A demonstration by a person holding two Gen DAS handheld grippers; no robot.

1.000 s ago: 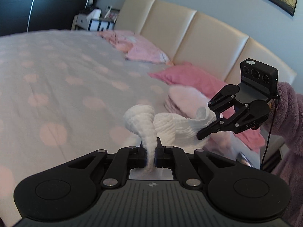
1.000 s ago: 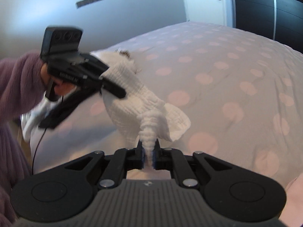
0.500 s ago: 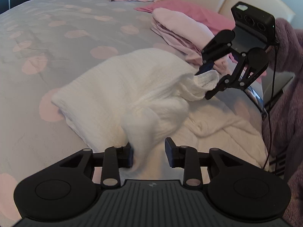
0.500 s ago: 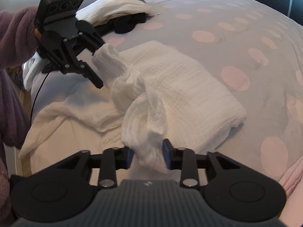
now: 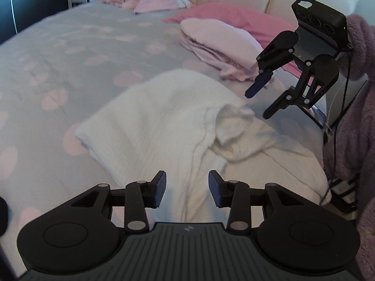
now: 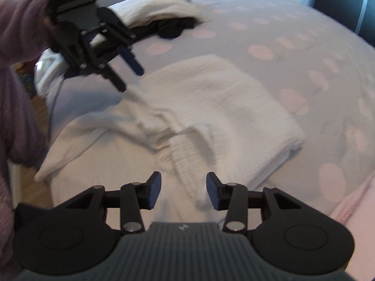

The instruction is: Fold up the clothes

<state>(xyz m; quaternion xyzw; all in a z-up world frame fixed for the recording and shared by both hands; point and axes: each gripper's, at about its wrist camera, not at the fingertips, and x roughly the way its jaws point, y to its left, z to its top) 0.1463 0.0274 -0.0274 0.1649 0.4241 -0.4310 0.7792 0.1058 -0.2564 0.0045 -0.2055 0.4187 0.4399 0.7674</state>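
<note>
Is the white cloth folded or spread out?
Partly folded: one half of the white cloth lies doubled over, its near part still rumpled on the bed.

You are looking at a white crinkly cloth garment (image 5: 164, 121) lying on a grey bedspread with pink dots (image 5: 70, 53), near soft pink folded clothes (image 5: 218, 42).

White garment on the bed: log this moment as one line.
white garment lying half-folded on bed | left gripper jaws opening, empty | right gripper open, empty
</note>
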